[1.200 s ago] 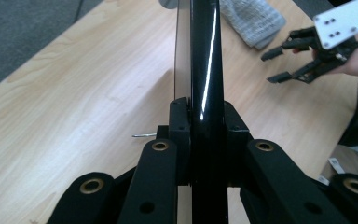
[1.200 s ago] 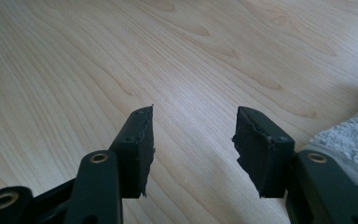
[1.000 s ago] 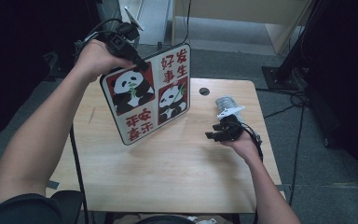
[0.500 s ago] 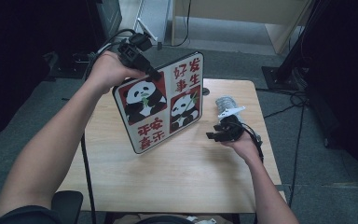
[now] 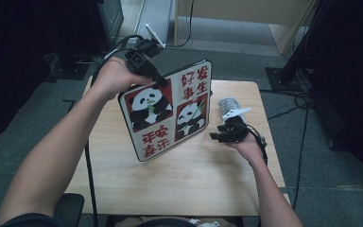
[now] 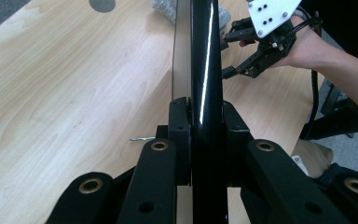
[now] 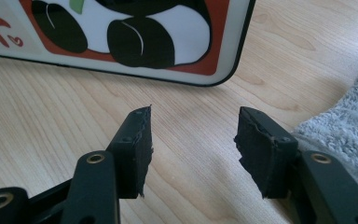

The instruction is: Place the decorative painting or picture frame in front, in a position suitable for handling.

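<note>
**Left gripper clamps panda board upright on desk; right gripper waits empty**

High view: panda board (image 5: 170, 113) stands tilted at frame centre, lower edge resting on the desk (image 5: 123, 175), printed face toward the camera. Left gripper (image 5: 158, 81) bites its top-left edge, upper centre-left of frame. Right gripper (image 5: 220, 134) sits centre-right, low over the desk, just beside the board's lower right corner, not touching. Grey cloth (image 5: 228, 104) behind it, right of the board.

Left gripper view: board seen edge-on, a thin glossy black rim running up mid-frame (image 6: 200, 70). Fingers (image 6: 179, 126) pinch that rim from both sides, narrow gap, holding it. Right gripper (image 6: 242, 53) at upper right, apart from the board.

Right gripper view: fingers (image 7: 133, 140) stand moderately wide, nothing between them, bare desk wood below. Board's rounded lower corner (image 7: 205, 46) across the top of frame, clear of the fingertips. Grey cloth (image 7: 349, 116) at right edge, just beside the right-hand finger.

Handling, as a judgement: board looks stiff, flat, thin, probably light; the glossy rim and face may be slippery, so an edge pinch could swivel. Best hold is across the thickness at an edge, with a second grip at the lower right corner to stop rotation.
</note>
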Available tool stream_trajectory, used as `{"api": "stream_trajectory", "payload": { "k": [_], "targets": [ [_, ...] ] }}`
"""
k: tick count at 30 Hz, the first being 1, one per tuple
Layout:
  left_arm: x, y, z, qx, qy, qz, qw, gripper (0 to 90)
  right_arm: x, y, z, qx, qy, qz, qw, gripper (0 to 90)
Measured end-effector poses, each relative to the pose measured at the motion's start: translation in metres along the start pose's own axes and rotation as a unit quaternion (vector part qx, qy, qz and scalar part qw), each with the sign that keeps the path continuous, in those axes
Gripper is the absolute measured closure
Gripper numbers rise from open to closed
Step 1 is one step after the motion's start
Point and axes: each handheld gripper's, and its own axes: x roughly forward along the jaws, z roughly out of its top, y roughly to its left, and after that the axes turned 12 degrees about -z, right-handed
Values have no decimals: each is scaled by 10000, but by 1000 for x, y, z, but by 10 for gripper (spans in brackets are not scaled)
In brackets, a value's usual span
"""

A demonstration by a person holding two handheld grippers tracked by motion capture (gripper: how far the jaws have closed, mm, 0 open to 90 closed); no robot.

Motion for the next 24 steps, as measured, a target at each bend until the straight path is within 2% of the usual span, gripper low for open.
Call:
{"api": "stream_trajectory", "payload": {
  "k": [7, 15, 19, 24],
  "targets": [
    [6, -1, -4, 56, 11, 1, 10000, 793, 0, -1, 0, 12, -2, 16, 10000, 460],
    [6, 10, -15, -76, -182, -173, 9997, 789, 1, -1, 0, 31, -8, -6, 10000, 460],
    [5, 11, -16, -85, -188, -165, 9997, 791, 0, -2, 0, 27, -5, -1, 10000, 460],
    [4, 18, -18, -202, -214, -167, 9994, 786, 0, -2, 1, 12, -34, 3, 10000, 460]
  ]
}}
